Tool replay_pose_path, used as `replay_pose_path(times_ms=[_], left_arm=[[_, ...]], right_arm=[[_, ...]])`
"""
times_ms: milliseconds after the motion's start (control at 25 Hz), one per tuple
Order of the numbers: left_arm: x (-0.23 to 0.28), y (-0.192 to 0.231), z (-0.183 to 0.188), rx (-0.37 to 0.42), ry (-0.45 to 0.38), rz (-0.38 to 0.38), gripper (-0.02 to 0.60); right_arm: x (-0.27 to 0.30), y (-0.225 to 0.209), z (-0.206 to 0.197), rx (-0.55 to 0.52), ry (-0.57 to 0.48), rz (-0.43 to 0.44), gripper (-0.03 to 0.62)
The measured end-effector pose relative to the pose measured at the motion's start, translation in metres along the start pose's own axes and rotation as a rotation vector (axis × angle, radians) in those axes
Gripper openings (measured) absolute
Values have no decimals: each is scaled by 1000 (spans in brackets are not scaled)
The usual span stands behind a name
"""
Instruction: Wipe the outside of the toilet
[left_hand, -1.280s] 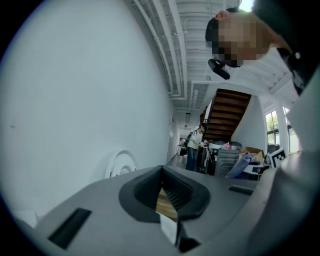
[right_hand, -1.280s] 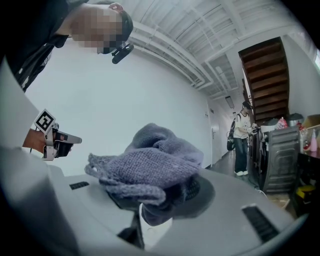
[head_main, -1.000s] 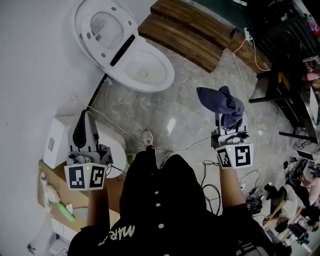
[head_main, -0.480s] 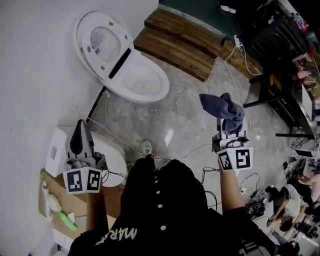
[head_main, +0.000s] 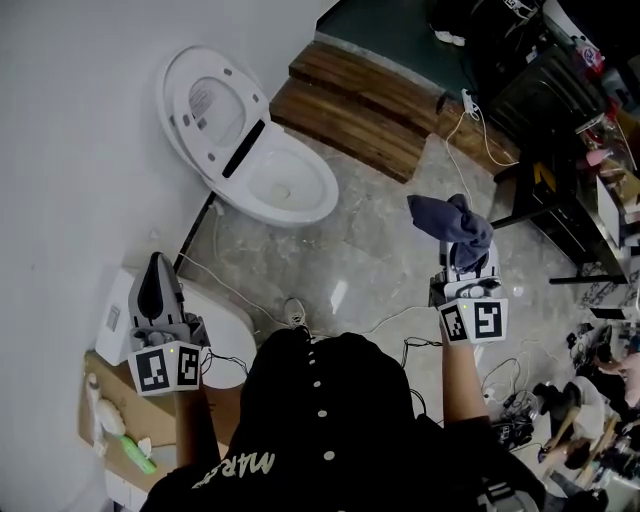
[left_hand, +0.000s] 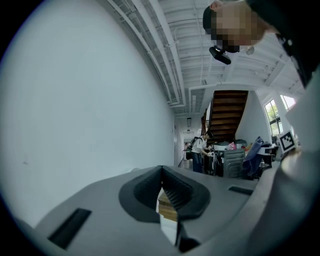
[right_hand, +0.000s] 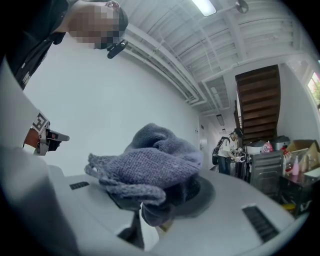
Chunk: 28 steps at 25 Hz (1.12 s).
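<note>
2 tools have sunk slightly lower in the head view since 1 second ago, yet the toilet (head_main: 262, 142) stays well apart across the floor (head_main: 365, 255). My right tool (head_main: 460, 262) stays clamped on the blue-grey cloth (head_main: 452, 225); my left tool (head_main: 156, 285) is closed, empty. Wiping hasn't begun, I judge.

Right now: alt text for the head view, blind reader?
Seen from above, a person in a black top holds a two-jaw gripper in each hand: the right gripper clamps a crumpled blue-grey knitted cloth, the left gripper is shut and empty. A white ceramic toilet, lid up, stands ahead on grey marble floor.
</note>
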<state>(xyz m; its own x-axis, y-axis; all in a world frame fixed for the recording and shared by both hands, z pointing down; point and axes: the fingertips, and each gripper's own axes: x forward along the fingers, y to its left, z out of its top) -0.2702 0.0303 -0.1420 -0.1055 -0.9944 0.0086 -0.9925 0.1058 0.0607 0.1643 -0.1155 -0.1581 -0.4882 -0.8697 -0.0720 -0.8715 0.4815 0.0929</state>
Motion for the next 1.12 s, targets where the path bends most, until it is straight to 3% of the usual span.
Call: replay_pose_path(times_ms=[320, 720, 1120], left_arm=[[11, 11, 5, -35, -17, -19, 11], [21, 17, 7, -22, -19, -42, 11], [29, 1, 13, -29, -27, 33, 11]], right_arm=[[14, 13, 7, -11, -14, -3, 117], [29, 39, 10, -7, -23, 33, 117], [59, 25, 9, 11, -30, 98, 118]])
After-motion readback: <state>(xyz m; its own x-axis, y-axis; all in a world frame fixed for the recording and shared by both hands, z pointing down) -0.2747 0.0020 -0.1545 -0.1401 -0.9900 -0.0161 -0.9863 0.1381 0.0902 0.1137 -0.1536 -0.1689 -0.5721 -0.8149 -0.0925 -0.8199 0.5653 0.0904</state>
